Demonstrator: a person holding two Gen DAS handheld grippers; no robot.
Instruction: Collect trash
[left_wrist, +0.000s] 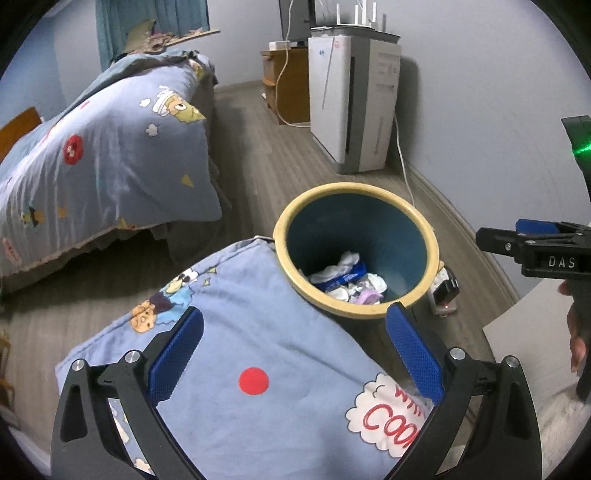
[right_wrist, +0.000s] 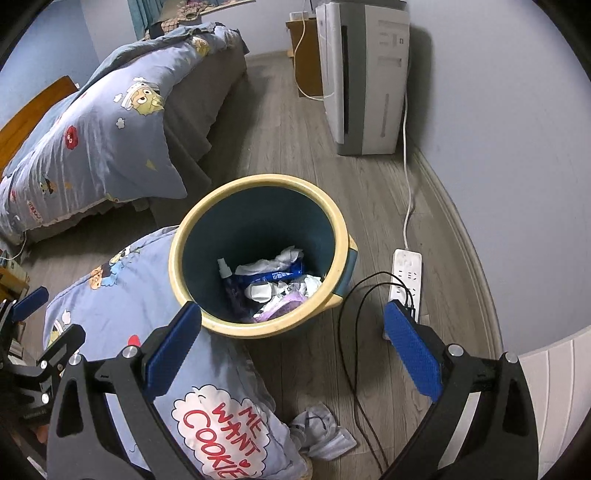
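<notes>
A round bin with a cream rim (left_wrist: 354, 251) (right_wrist: 258, 254) stands on the wood floor and holds crumpled tissues, a blue wrapper (right_wrist: 271, 276) and a small spray bottle (right_wrist: 224, 269). My left gripper (left_wrist: 295, 354) is open and empty, above a blue cartoon pillow (left_wrist: 258, 369) just short of the bin. My right gripper (right_wrist: 293, 350) is open and empty, hovering above the bin's near rim; it also shows in the left wrist view (left_wrist: 532, 243). A crumpled grey-white wad (right_wrist: 321, 432) lies on the floor beside the pillow (right_wrist: 155, 387).
A bed with a blue cartoon quilt (left_wrist: 103, 155) is at left. A white air purifier (right_wrist: 365, 74) stands by the wall. A white power strip (right_wrist: 406, 280) with black cables lies right of the bin. A white furniture edge (right_wrist: 554, 369) is at lower right.
</notes>
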